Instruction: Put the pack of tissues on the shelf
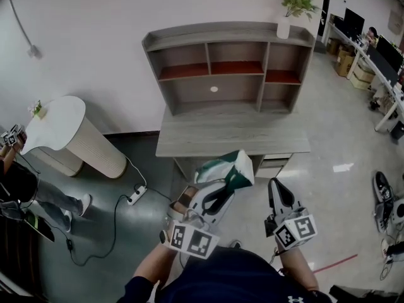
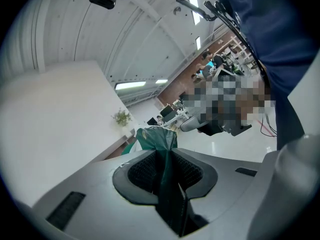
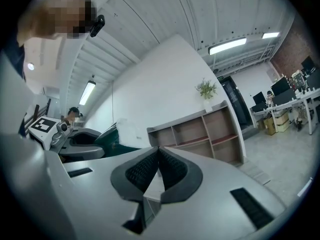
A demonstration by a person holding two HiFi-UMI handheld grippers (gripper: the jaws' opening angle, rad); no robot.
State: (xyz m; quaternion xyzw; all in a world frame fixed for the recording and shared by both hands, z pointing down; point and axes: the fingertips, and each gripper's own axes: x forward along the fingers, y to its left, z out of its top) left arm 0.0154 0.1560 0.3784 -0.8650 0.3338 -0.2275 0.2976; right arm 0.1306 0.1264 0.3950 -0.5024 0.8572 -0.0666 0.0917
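The pack of tissues (image 1: 228, 167), wrapped in green and white, hangs in front of me above the floor, just short of the desk top (image 1: 233, 134). My left gripper (image 1: 221, 191) is shut on it; in the left gripper view the pads pinch the green wrapper (image 2: 157, 138) at its edge. The grey shelf (image 1: 227, 43) with open compartments stands on the desk against the wall. My right gripper (image 1: 278, 191) is beside the pack, to its right, shut with nothing in it. In the right gripper view the shelf (image 3: 200, 134) is ahead and the pack (image 3: 112, 141) is to the left.
A potted plant (image 1: 297, 5) stands on the shelf's top right corner. A white ribbed stand (image 1: 69, 134) and a power strip (image 1: 136, 196) with cables are on the floor to the left, near a person (image 1: 19, 182). Office desks (image 1: 379, 49) line the right side.
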